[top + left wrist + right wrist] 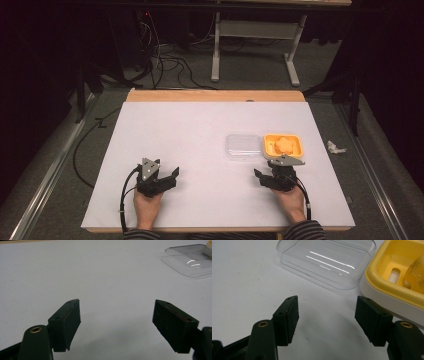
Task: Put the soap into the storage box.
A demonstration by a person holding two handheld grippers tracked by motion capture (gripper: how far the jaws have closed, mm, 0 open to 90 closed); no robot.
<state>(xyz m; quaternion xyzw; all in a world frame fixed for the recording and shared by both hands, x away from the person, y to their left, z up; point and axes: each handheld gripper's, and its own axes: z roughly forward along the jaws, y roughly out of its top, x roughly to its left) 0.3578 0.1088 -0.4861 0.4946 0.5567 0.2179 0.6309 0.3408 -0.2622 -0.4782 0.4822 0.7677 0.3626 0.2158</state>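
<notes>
Your right hand-held gripper stands spread, empty; pinch the light, slippery clear lid by its rim

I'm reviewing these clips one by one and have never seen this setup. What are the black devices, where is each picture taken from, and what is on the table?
A person sits at a white table with a hand-held two-jaw tool in each hand: the left gripper and the right gripper. The high view looks down from above the person's side. Each of the other two pictures comes from a camera riding on one gripper, looking along its black jaws.

On the table lie a clear plastic lid and, right beside it, a yellow tray holding an orange-yellow piece I cannot identify.

Nothing is held: in both gripper views the jaws stand apart with bare table between them. The right gripper sits just in front of the lid and tray.
</notes>
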